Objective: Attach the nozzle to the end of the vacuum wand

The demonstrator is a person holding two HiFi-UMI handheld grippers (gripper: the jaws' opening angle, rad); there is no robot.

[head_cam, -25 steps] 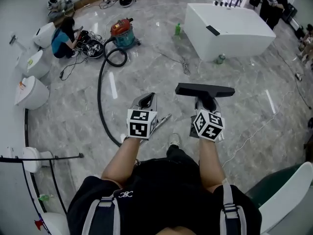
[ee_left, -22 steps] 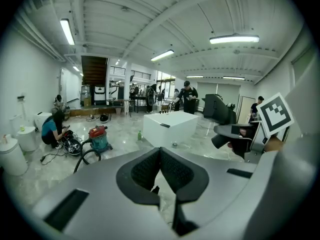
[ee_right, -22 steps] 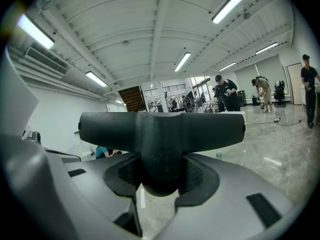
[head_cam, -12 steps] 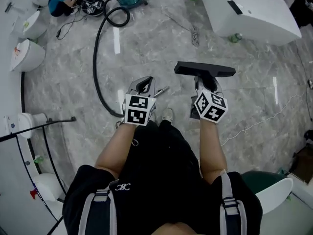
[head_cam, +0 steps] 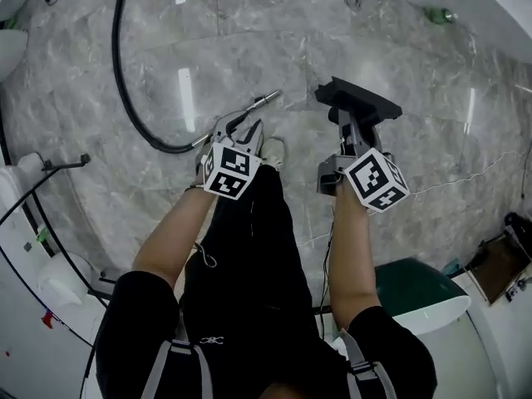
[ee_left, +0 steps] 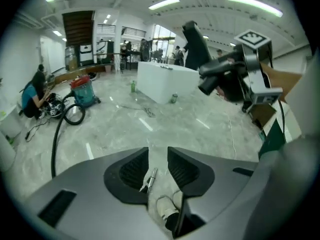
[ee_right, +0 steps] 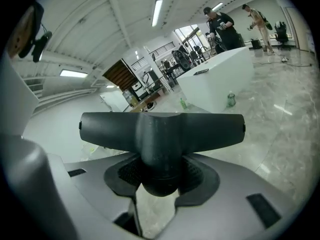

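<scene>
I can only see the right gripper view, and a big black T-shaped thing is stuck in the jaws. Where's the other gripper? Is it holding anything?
Observer: The left gripper is beside yours in the head view. Its jaws have just been opening, and nothing is between them.
Operator: So where's the pipe my black thing goes on?
Observer: The wand lies on the floor. Its metal end pokes out just past the left gripper. The nozzle, clamped in the right gripper, is off to its right and not touching it.
Operator: Is the pipe hooked to anything?
Observer: A black hose curves across the floor toward it, but the join is hidden behind the left gripper.
</scene>
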